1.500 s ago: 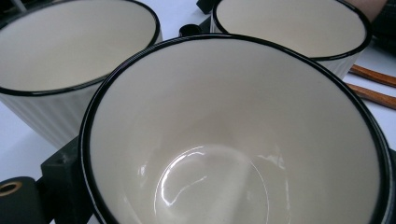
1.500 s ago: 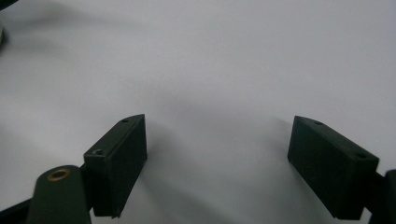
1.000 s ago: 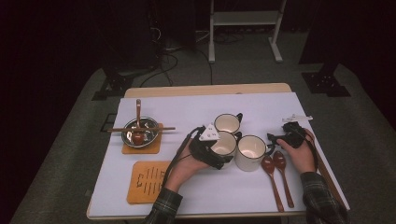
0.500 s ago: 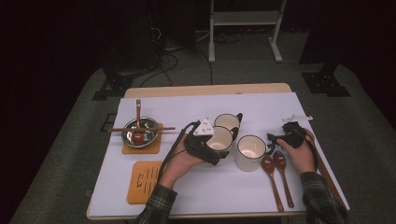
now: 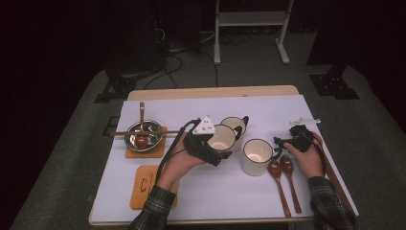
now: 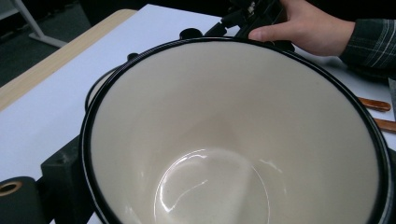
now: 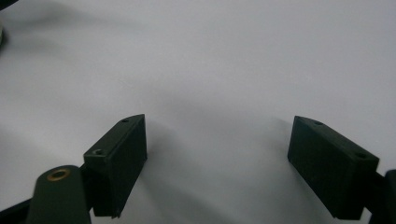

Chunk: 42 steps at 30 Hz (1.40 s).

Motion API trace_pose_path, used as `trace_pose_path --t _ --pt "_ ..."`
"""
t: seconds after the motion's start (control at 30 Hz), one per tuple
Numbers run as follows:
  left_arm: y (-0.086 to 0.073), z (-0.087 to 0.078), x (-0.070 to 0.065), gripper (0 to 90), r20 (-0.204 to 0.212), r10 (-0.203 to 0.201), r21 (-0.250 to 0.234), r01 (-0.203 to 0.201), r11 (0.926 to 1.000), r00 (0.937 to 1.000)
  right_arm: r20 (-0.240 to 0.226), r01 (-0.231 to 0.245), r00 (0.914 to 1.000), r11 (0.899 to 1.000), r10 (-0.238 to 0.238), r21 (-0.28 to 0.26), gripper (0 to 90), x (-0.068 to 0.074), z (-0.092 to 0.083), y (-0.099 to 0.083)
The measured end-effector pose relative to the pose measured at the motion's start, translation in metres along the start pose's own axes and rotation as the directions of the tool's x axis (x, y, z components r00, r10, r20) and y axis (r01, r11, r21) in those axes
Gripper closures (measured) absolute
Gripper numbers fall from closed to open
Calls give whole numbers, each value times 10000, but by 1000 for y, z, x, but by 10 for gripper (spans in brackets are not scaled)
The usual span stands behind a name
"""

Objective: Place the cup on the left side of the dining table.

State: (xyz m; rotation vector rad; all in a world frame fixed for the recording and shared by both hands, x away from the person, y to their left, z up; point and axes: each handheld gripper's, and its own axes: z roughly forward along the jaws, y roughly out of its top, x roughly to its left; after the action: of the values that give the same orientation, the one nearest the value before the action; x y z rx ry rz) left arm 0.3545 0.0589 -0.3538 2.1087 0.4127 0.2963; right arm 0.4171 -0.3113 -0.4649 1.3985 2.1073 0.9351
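Cream enamel mug, clamped in our left gripper jaws at frame centre, sits left of our spread-jawed right gripper.

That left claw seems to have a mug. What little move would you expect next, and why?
Probably a short carry toward the coaster, then setting down. The left gripper grips the cream mug by its rim, beside a second mug, and the coaster is bare. The right gripper is open over the white table.
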Motion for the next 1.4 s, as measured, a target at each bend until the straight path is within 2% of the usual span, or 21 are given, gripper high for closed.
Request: trace_pose_path --t 0.17,0.27,0.6,0.73,0.83,1.07,1.3,1.4 --pt "4 -7 2 33 -114 79 -9 -79 10000 9999 0 0 10000 10000 0 1 182 0 0 0" --pt "4 -10 6 33 21 -78 -41 78 10000 10000 3 -1 10000 10000 1 -1 182 0 0 0" --pt "3 -23 19 33 -149 3 -51 -3 10000 9999 5 2 10000 10000 -2 5 182 0 0 0" --pt "2 -30 24 33 -99 -8 -103 7 9999 10000 13 9 10000 10000 -9 0 182 0 0 0" --pt "-1 -35 28 33 -315 -46 -154 42 9999 9995 15 5 10000 10000 -5 -1 182 0 0 0" --pt "-11 -48 38 33 -426 -347 -439 328 9985 9985 20 7 10000 10000 -7 -6 182 0 0 0" --pt "-23 -57 46 33 -582 -460 -294 444 9986 9972 27 4 10000 10000 -4 -4 182 0 0 0" --pt "-28 -60 50 33 -644 -636 -426 609 9972 9959 29 3 10000 10000 -3 -5 182 0 0 0"
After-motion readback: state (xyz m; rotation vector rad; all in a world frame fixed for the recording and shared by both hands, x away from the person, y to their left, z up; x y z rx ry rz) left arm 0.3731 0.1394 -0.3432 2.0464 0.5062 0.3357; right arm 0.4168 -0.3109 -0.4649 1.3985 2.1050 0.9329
